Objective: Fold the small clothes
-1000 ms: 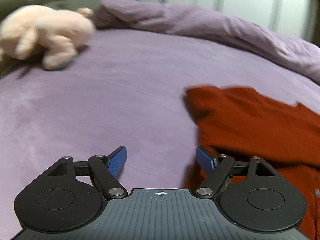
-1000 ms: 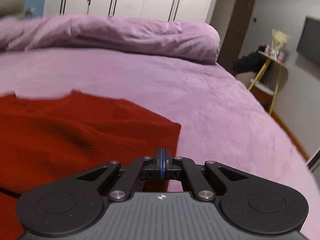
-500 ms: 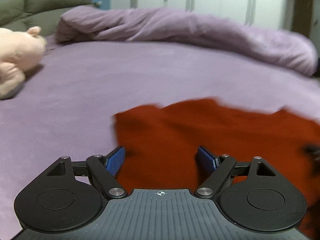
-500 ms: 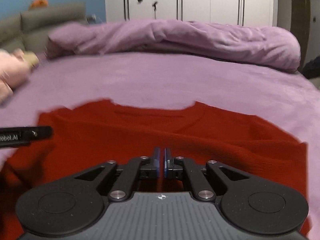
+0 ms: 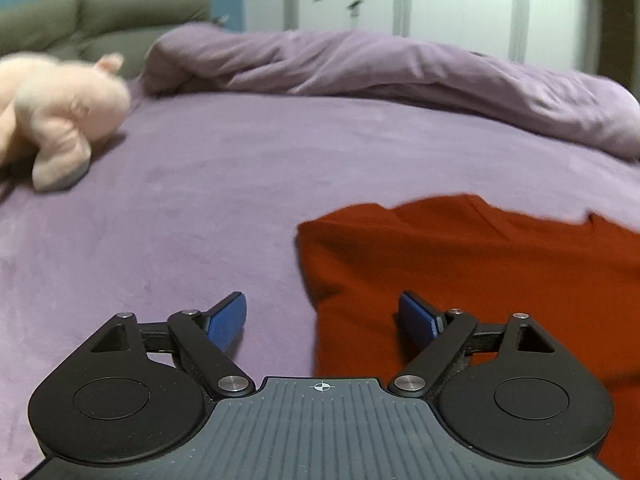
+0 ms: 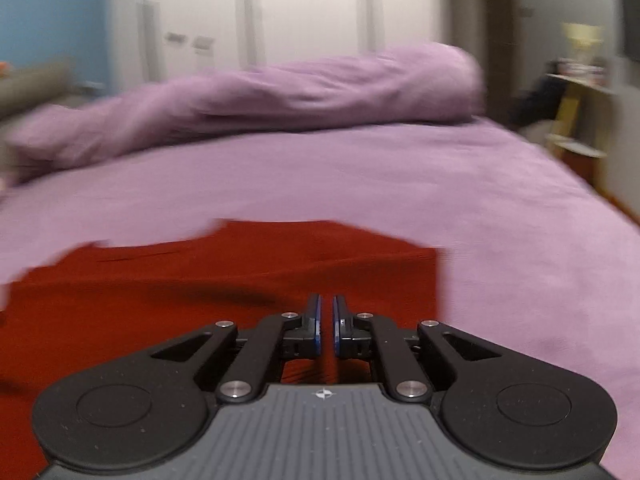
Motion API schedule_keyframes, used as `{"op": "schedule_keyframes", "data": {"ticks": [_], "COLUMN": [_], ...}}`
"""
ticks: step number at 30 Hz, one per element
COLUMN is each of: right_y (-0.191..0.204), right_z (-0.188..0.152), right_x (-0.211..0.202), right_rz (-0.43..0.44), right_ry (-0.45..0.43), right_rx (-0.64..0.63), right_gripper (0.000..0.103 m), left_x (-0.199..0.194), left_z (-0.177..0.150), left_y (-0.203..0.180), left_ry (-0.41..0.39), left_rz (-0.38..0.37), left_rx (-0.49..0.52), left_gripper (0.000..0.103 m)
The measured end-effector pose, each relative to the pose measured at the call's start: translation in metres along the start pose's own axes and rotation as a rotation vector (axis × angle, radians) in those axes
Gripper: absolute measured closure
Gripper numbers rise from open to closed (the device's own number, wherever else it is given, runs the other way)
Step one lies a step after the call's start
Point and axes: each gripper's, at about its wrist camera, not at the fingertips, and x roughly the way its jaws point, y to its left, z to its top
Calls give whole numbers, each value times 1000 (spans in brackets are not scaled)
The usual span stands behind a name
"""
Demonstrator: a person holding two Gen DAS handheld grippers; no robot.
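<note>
On the purple bed [image 5: 224, 184], the red garment [image 5: 480, 264] is being left lying flat, its left edge running between the fingers of the left hand-held gripper [image 5: 322, 316] and its right edge showing just beyond the right hand-held gripper [image 6: 326, 320]. The left jaws have just been opening and are being held wide, with the garment's edge below the gap but not pinched by the blue pads [image 5: 226, 318]. The right jaws, pressed together a second ago, have just been opening to a narrow slit, and nothing is being gripped between them; red cloth is only being seen beneath. Since a second ago both views are being swung across the garment, so the pink plush toy [image 5: 56, 112] is being brought back into the left view. A fold is judged to have been released, and fresh grasp points along the garment's sides are probably being sought for the next fold. The bunched duvet [image 6: 248, 108] is lying well apart.
</note>
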Motion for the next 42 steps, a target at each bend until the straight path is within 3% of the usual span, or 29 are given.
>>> {"op": "schedule_keyframes", "data": {"ticks": [2, 3, 5, 8, 12, 15, 17, 18, 19, 21, 25, 29, 32, 37, 42], "right_y": [12, 16, 17, 6, 8, 0, -7, -10, -14, -16, -35, -55, -64, -73, -74], "right_z": [-12, -18, -23, -23, -18, -10, -12, -15, -21, -39, -83, -125, -138, -140, -141], "right_x": [4, 9, 11, 7, 7, -8, -29, -40, -58, -97, -181, -225, -235, -227, -215], "right_rz": [52, 20, -71, -158, -189, -190, -188, -155, -130, -100, -60, -38, 18, 133, 157], "right_ry": [83, 120, 107, 101, 114, 131, 153, 153, 160, 183, 228, 307, 304, 336, 368], "right_rx": [-72, -113, -172, -143, -174, -91, -41, -28, -14, 1, 148, 363, 426, 538, 555], "right_gripper": [95, 95, 95, 96, 96, 95, 88, 79, 62, 53, 53, 54, 55, 65, 81], "left_x": [4, 3, 5, 4, -2, -19, -41, -52, -64, -95, -153, -189, -192, -182, -178], "left_z": [-5, -6, -4, -5, -3, -4, -10, -15, -23, -44, -88, -115, -122, -124, -122], "left_y": [-4, -2, 3, 8, 12, 21, 29, 32, 35, 44, 66, 79, 80, 92, 92], "left_ry": [20, 22, 36, 46, 78, 106, 114, 138, 161, 197, 281, 353, 385, 435, 475], "left_rz": [23, 28, 48, 47, 40, 33, -4, -5, -6, -52, -141, -230, -280, -310, -314], "left_rx": [49, 44, 22, 36, 76, 60, 47, 66, 88, 107, 42, -51, -82, -178, -177], "left_gripper": [12, 9, 7, 6, 5, 5, 6, 8, 9, 10, 9, 10, 10, 13, 21]}}
